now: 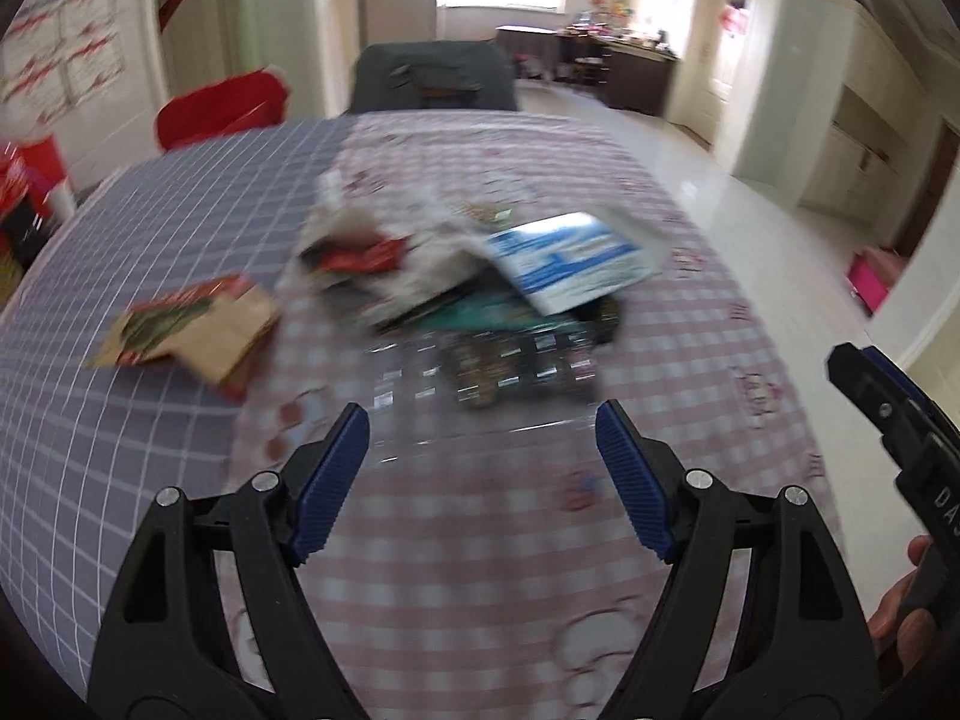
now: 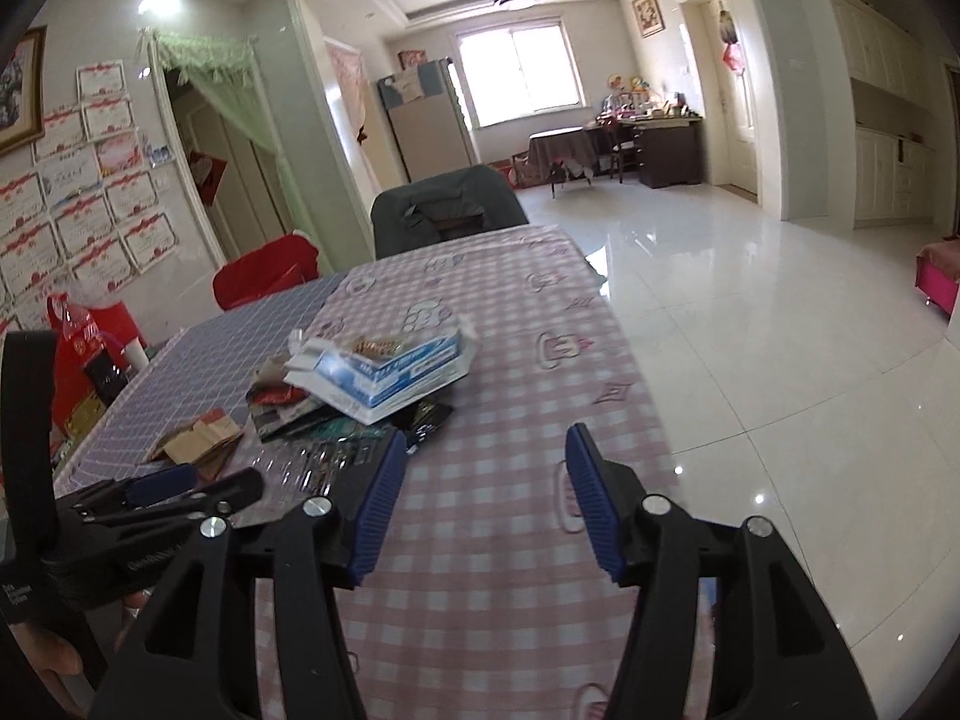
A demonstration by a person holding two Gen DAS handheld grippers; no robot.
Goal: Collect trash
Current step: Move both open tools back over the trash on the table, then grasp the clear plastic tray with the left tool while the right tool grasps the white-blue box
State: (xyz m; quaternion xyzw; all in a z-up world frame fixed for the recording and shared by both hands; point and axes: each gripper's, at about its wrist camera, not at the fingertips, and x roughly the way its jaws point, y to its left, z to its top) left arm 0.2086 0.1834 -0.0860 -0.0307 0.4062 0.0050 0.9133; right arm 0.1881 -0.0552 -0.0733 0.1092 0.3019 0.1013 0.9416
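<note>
Left gripper [image 1: 483,474]: jaws spread wide, nothing between the pads, hovering over the table [image 1: 480,600]. Ahead of it and off to its left, on the grey grid cloth, a flattened brown paper bag [image 1: 192,330] lies alone, apart from the rest.

Straight ahead of the left gripper, past its fingertips: the main heap of trash [image 1: 456,282]. It looks like crumpled wrappers, a red packet and a white-and-blue carton [image 1: 570,261] resting tilted on top. A clear plastic sheet or bag [image 1: 480,372] lies on the near side of the heap, closest to the jaws; blur hides the detail.

Right gripper [image 2: 480,480]: jaws apart, empty, pointed at pink check cloth; the heap sits ahead and to its left.

Judgement: some litter is gathered into one heap, but no bin or sack shows. The paper bag remains outside it. Neither gripper holds anything, so collection is partly done at best.
</note>
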